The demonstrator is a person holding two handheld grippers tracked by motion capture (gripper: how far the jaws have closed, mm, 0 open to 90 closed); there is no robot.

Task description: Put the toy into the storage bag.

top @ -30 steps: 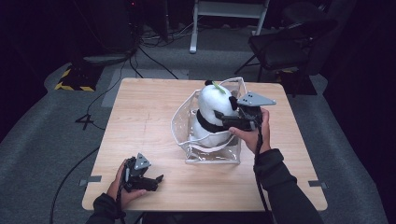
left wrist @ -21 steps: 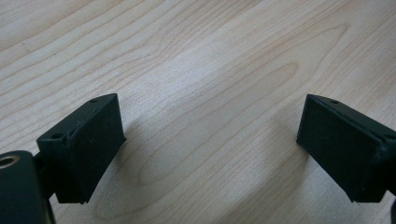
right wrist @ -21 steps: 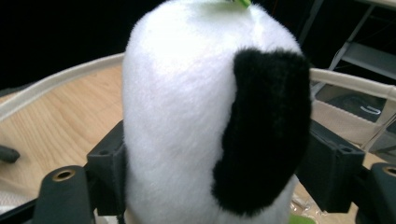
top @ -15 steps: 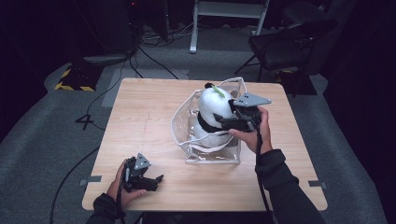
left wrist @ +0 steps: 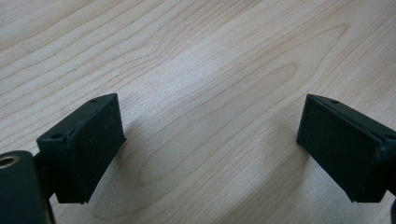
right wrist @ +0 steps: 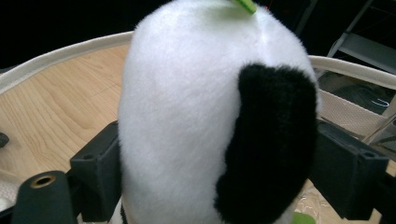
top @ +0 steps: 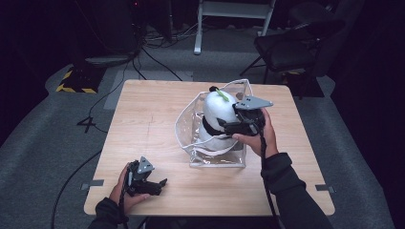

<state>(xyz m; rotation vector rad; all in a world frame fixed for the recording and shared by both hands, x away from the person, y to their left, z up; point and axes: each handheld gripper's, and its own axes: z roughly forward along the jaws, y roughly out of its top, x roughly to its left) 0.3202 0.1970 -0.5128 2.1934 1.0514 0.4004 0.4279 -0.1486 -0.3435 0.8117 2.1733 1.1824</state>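
Observation:
A white and black panda plush (top: 217, 114) stands upright inside a clear plastic bag (top: 217, 158) with white trim, on the wooden table (top: 143, 109). My right gripper (top: 228, 127) reaches in from the right at the plush's middle. In the right gripper view the plush (right wrist: 210, 116) sits between the jaws of my right gripper (right wrist: 219, 161). The jaws have just been opening and stand wide at its sides without squeezing it. My left gripper (top: 160, 183) rests near the table's front left corner. In the left gripper view my left gripper (left wrist: 210, 140) stands open over bare wood.
The bag's open rim (top: 184, 119) curves out to the left of the plush. Beyond the table's far edge stand a dark chair (top: 291, 45) and a white frame (top: 234, 9), with cables on the grey floor. A yellow-black striped object (top: 74, 82) lies far left.
The right gripper's jaws have spread wider around the plush, which stays upright in the bag. Both hands have kept their places.

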